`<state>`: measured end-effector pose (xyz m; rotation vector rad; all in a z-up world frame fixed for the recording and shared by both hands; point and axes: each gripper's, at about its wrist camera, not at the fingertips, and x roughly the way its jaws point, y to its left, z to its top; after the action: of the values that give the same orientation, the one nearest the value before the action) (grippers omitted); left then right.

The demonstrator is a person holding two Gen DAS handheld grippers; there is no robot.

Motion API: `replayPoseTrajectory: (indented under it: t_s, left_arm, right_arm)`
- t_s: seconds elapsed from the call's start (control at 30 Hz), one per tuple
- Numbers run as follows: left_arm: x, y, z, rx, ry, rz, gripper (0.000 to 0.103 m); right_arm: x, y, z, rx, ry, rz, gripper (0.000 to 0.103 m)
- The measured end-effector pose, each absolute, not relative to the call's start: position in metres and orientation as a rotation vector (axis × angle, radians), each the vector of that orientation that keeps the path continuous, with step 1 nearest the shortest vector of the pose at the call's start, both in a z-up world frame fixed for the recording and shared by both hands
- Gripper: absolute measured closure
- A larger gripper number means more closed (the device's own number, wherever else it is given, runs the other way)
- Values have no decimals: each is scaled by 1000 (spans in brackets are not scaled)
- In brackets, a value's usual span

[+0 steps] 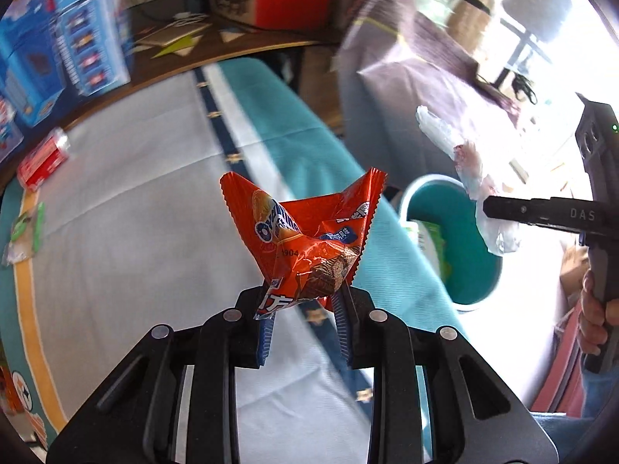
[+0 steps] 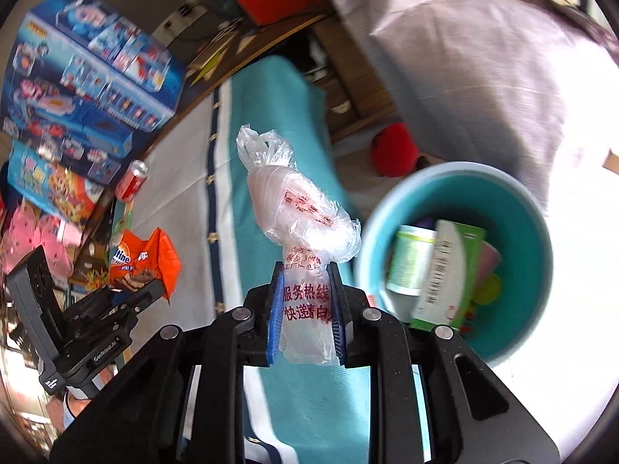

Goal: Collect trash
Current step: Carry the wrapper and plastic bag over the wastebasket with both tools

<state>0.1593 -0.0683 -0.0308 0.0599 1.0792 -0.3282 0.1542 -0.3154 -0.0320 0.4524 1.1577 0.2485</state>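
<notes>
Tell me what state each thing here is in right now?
Left hand-held gripper: shut on the orange wrapper.
Orange wrapper: crumpled, held aloft.
Right hand-held gripper: shut on the plastic bag.
Plastic bag: scrunched, held beside the bin.
Teal bin: open, partly filled.
Red can: upright on the table.

Both grippers, the left gripper (image 1: 303, 305) and the right gripper (image 2: 305, 290), are built from matte black linkage arms joined by round silver pins, with ribbed blue pads (image 2: 275, 317) lining the fingers. White "DAS" lettering and a small green light are seen on the right unit's black body, whose handle is wrapped by a bare-skinned hand (image 1: 594, 317).
</notes>
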Motion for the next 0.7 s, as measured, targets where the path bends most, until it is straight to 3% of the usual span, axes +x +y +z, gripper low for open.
replayPoseTrajectory:
  t_s: [0.37,0.7]
  left_arm:
    - [151,-189,-44,225,1122,-509,74]
    - [144,-247,-69,292,1182,-597,70]
  right_arm:
    - [113,-414,-54,581,1136,127,82]
    - [101,-445,-63,624,1129,83,80]
